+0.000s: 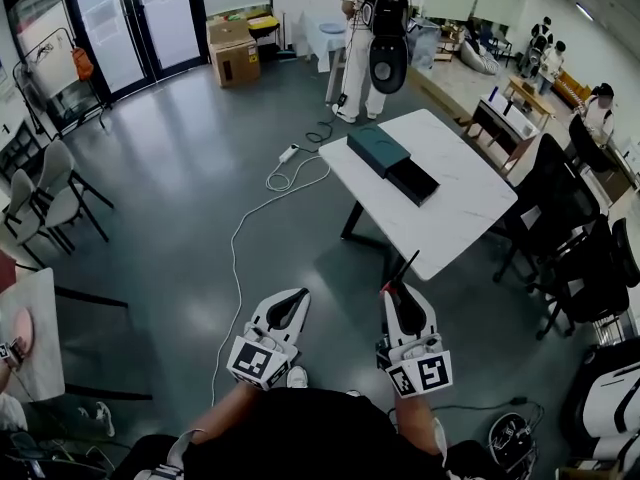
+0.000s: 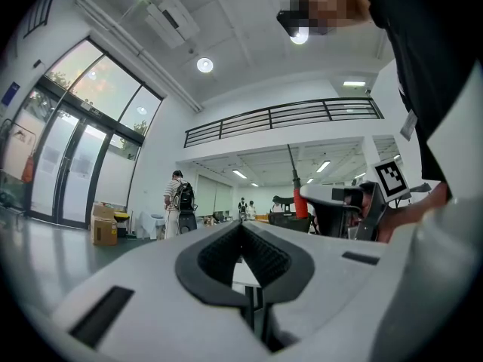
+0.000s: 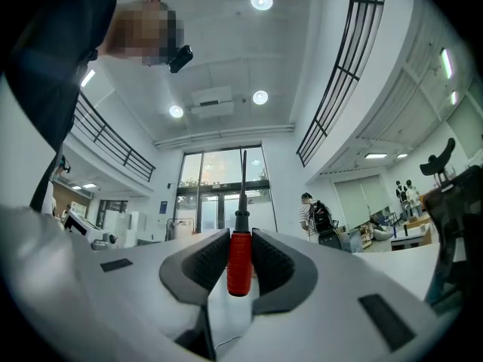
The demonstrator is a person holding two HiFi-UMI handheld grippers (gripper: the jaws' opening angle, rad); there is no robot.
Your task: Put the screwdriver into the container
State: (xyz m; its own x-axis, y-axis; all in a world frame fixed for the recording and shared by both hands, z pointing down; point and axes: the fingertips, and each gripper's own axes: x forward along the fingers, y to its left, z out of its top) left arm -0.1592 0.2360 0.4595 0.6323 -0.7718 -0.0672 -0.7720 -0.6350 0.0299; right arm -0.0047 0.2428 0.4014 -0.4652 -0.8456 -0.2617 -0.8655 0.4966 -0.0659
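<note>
My right gripper (image 3: 240,236) is shut on a red-handled screwdriver (image 3: 240,261), whose dark shaft sticks up past the jaws. In the head view this right gripper (image 1: 396,294) hovers over the floor, just short of the near corner of the white table (image 1: 470,208), with the screwdriver (image 1: 405,271) pointing toward it. On the table lie a dark green box (image 1: 378,150) and a black open container (image 1: 413,181) beside it. My left gripper (image 1: 291,302) is level, shut and holds nothing; its tips (image 2: 241,225) meet. The left gripper view also catches the screwdriver (image 2: 300,200) at the right.
A person with a backpack (image 1: 372,28) stands beyond the table. A white cable (image 1: 262,208) snakes across the grey floor. Black chairs (image 1: 575,258) crowd the table's right side. Grey chairs (image 1: 48,196) and a small table (image 1: 35,338) are at the left, a cardboard box (image 1: 235,53) far back.
</note>
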